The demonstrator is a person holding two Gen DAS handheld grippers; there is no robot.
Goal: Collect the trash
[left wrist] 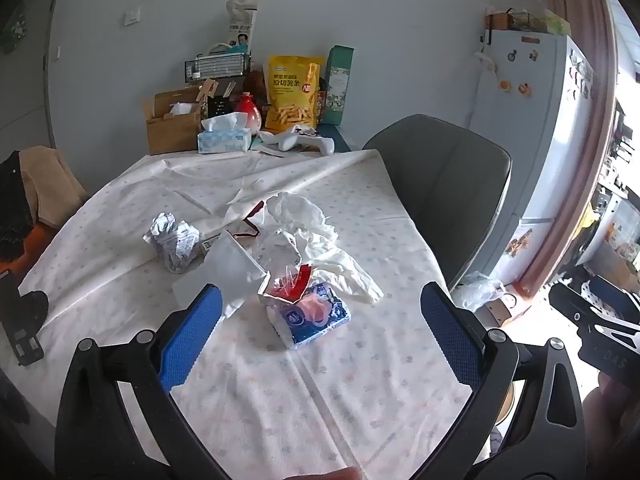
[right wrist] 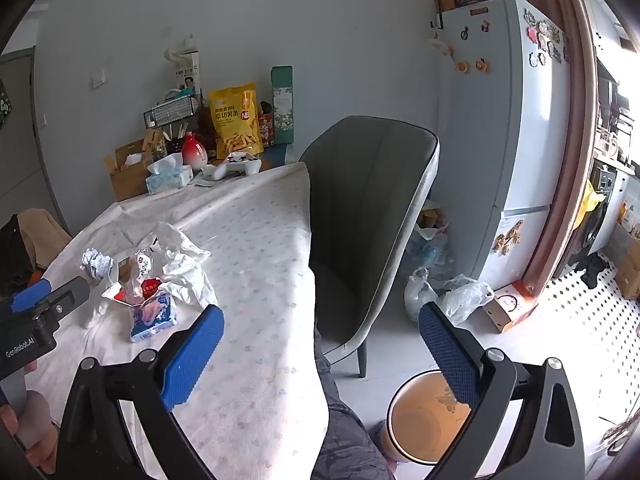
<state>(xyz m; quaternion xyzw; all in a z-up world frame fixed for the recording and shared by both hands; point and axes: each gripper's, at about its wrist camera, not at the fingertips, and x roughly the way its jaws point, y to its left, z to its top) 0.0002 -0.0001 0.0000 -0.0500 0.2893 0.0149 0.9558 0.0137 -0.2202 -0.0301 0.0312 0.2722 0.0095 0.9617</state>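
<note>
Tools left (left wrist: 320,320) and right (right wrist: 320,336) gape wide; both hold nothing.

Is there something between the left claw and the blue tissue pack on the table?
Nothing visible does. The left claw is open above bare tablecloth, and the blue tissue pack lies just ahead, between the fingers' line. A torn red wrapper rests on the pack's far end, not on the near side.

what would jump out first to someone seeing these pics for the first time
The heap of trash in the middle of the table: crumpled tissues, a balled-up paper and a torn blue wrapper. The left gripper hangs open right over it. Off the table's right edge, the right gripper is open above an orange bin on the floor.
</note>
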